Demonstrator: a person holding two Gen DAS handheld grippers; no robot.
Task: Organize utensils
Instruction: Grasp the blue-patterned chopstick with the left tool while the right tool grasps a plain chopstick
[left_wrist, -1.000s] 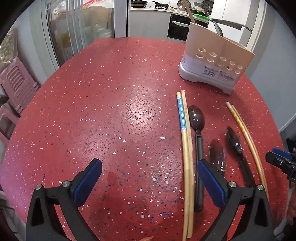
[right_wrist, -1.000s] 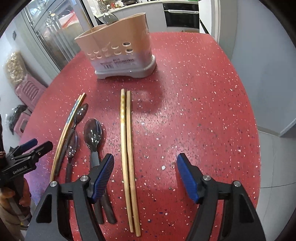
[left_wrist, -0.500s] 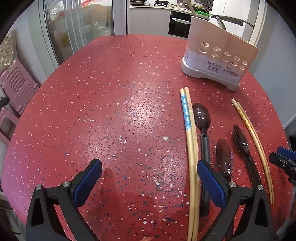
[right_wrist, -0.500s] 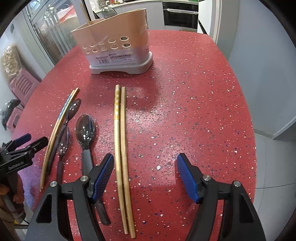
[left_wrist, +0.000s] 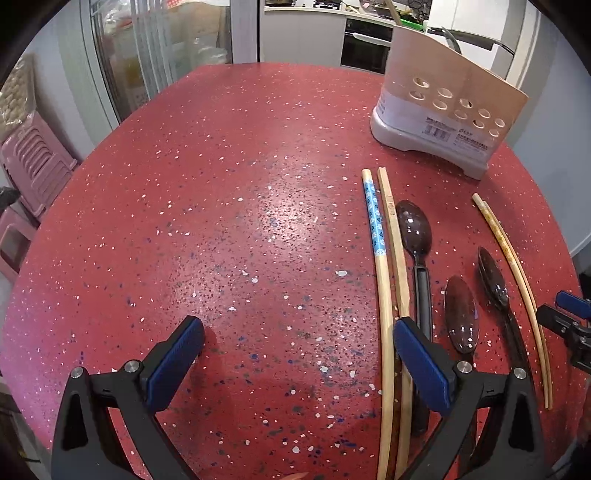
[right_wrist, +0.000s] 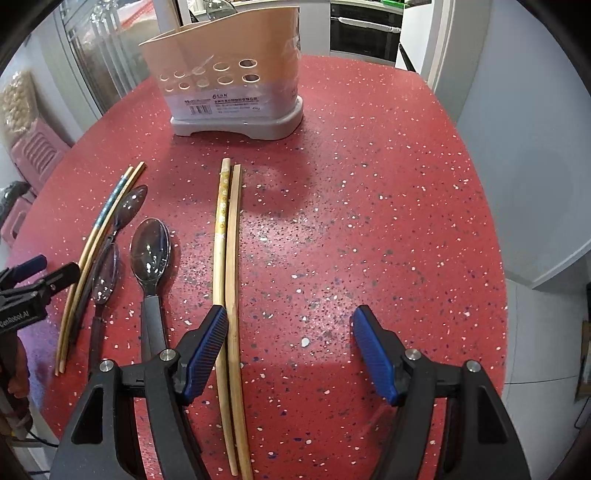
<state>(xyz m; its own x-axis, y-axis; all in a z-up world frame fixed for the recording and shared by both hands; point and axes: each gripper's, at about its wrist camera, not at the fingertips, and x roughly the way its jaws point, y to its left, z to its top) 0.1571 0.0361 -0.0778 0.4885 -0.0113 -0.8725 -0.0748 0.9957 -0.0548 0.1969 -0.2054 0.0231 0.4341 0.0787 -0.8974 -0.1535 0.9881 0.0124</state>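
Left tongs (left_wrist: 295, 354): spread wide, holding nothing, low over the red speckled table (left_wrist: 229, 229); the right pad (left_wrist: 421, 365) overlaps the near part of the blue-banded chopsticks (left_wrist: 384, 280). Right tongs (right_wrist: 290, 347): also wide and holding nothing; the left pad (right_wrist: 205, 352) sits just beside the plain chopsticks (right_wrist: 227, 266), which run away from the camera between the two pads. Blue-banded chopsticks: a pair lying side by side, the left stick bearing a blue patterned band near its far end. Long spoon (left_wrist: 415, 236): dark, translucent, directly right of that pair, bowl toward the holder. Two more dark spoons, (left_wrist: 461, 314) and (left_wrist: 493, 277): lying between the long spoon and the plain chopsticks, bowls likewise pointing away. All utensils lie flat on the table, roughly parallel. Holder (right_wrist: 231, 81): beige with a grey base, perforated front and a label, upright at the far side of the table beyond the utensils; a spoon bowl (right_wrist: 218, 7) shows above its rim. Pink stools (left_wrist: 29, 162): stacked off the table's left edge.
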